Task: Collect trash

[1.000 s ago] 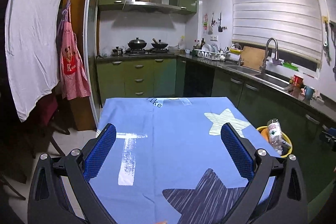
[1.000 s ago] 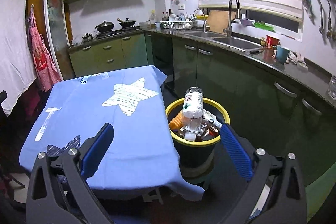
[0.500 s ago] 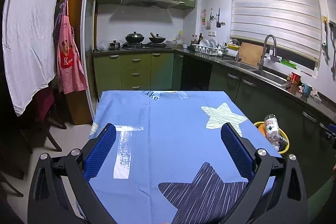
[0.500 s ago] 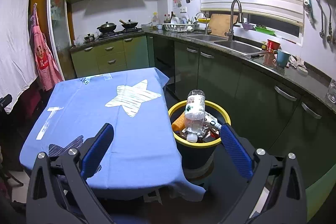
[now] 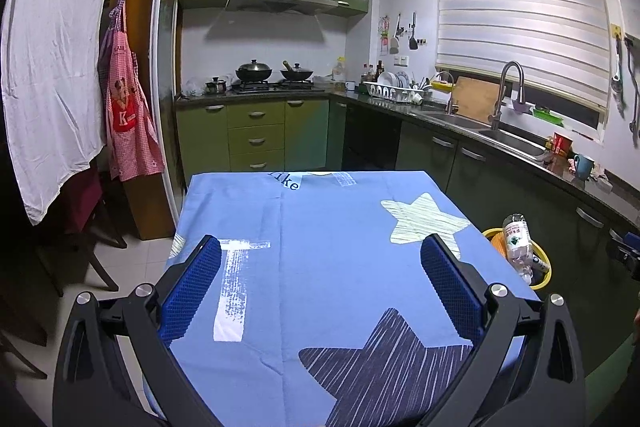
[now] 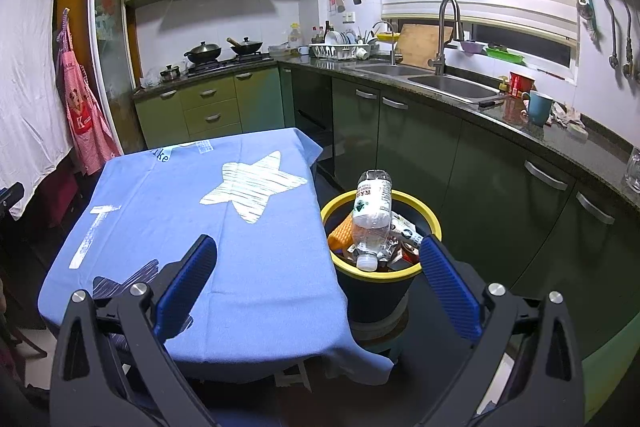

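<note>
A dark bin with a yellow rim stands on the floor right of the table. It holds a clear plastic bottle, neck down, on top of orange and other wrappers. The bin's rim and the bottle also show at the right in the left wrist view. My right gripper is open and empty, raised in front of the bin and the table corner. My left gripper is open and empty above the near part of the blue star-patterned tablecloth.
The tablecloth bears no loose items. Green cabinets and a dark counter with a sink run along the right. A stove with pans is at the back. A red apron and a chair are left.
Both grippers have drawn back and risen a little, so the table and the bin look smaller and farther. Both stay open and empty.
</note>
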Demonstrator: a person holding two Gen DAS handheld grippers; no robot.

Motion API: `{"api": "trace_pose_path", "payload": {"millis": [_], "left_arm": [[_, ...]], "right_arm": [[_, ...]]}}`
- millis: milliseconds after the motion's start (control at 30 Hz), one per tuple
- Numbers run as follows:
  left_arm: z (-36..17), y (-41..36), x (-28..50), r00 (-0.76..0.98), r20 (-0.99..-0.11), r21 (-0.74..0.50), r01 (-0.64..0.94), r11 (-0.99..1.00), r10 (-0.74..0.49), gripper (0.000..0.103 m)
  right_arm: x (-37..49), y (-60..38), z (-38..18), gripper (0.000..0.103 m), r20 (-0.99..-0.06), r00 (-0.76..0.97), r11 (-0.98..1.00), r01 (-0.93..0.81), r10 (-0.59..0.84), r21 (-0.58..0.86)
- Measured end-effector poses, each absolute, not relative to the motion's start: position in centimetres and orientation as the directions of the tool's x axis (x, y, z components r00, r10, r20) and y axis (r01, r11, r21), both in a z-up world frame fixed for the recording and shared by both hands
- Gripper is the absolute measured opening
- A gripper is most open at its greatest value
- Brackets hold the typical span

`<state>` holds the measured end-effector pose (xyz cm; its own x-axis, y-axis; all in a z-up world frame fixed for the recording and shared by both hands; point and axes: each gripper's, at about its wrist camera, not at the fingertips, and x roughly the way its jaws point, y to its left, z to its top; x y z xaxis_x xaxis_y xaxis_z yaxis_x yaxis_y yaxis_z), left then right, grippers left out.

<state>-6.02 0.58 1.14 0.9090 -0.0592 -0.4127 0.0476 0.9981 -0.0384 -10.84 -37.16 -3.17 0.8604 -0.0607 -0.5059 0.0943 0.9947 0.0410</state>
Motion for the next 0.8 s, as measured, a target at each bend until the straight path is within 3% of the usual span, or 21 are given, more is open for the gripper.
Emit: {"api": "trace_pose_path", "payload": {"millis": [800], "left_arm": [[0.56,-0.03,-5.75,0.904,-0.422,-0.023,0.065,0.998,-0.069,0.098]], "right_arm": [[-10.83,-37.10,-3.21,0.097,-0.505,0.861,0.995,0.093,-0.058,0.044]]}}
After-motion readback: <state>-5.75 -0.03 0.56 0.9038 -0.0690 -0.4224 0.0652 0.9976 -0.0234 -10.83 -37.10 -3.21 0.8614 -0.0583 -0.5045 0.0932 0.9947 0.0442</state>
